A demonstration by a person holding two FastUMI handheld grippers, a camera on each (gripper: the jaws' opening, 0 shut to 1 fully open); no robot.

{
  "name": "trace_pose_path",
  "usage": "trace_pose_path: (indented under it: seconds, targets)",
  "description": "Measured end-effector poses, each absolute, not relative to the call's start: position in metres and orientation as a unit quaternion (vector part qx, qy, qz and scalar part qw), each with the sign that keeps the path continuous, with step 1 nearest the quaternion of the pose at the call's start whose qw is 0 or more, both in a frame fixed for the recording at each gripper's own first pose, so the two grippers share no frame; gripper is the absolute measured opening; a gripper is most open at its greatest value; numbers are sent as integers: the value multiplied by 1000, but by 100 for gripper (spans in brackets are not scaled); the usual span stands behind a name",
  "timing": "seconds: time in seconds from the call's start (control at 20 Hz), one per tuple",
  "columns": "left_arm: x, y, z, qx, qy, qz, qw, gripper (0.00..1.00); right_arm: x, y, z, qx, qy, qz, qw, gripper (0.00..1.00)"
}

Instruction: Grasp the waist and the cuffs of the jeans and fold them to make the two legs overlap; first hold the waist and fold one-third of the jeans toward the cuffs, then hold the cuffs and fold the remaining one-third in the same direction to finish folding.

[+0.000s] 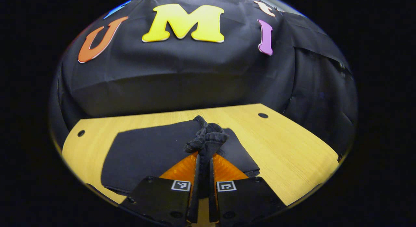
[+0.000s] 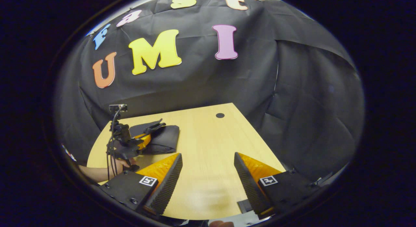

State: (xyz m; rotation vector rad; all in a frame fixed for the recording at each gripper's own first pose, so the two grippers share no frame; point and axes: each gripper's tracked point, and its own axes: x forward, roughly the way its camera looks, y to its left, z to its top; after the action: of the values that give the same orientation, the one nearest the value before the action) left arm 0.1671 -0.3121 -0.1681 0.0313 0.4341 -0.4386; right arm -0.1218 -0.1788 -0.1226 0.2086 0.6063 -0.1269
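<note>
**Left jaws clamped on jeans, right jaws released**

My left gripper point(image 1: 204, 162) has its jaws clenched on a bunched wad of dark denim, the fabric squeezed into a narrow ridge betw. the two fingers and mushrooming out in crumpled folds just past the tips. The rest of the jeans point(image 1: 146, 155) lie flat on the pale wood-grain surface point(image 1: 292, 155), a smooth, matte, roughly rectangular slab w/ a layered edge on the right side. The surface has small round holes near its far corners.

My right gripper point(image 2: 208, 168) has its jaws spread wide, nothing betw. them but bare wood; ribbed inner pads show on the wedge-shaped fingers. It's well apart from the jeans. In the right gripper view the left gripper sits further off at the left, held by a hand point(image 2: 122, 163), cables trailing down.
</note>
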Motion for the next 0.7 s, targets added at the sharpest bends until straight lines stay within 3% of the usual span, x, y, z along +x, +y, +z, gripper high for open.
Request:
trace_pose_path:
  seconds: [0.15, 0.3, 0.7]
  targets:
    - [168, -323, -168, 7, 211, -217, 953, 32, -108, -175, -126, 102, 298, -49, 948, 98]
    - [160, -324, -159, 19, 209, -212, 954, 100, -94, -171, -125, 102, 290, -29, 951, 98]
    - [129, -271, -67, -40, 193, -148, 969, 100, -27, -125, -97, 104, 243, 46, 963, 98]
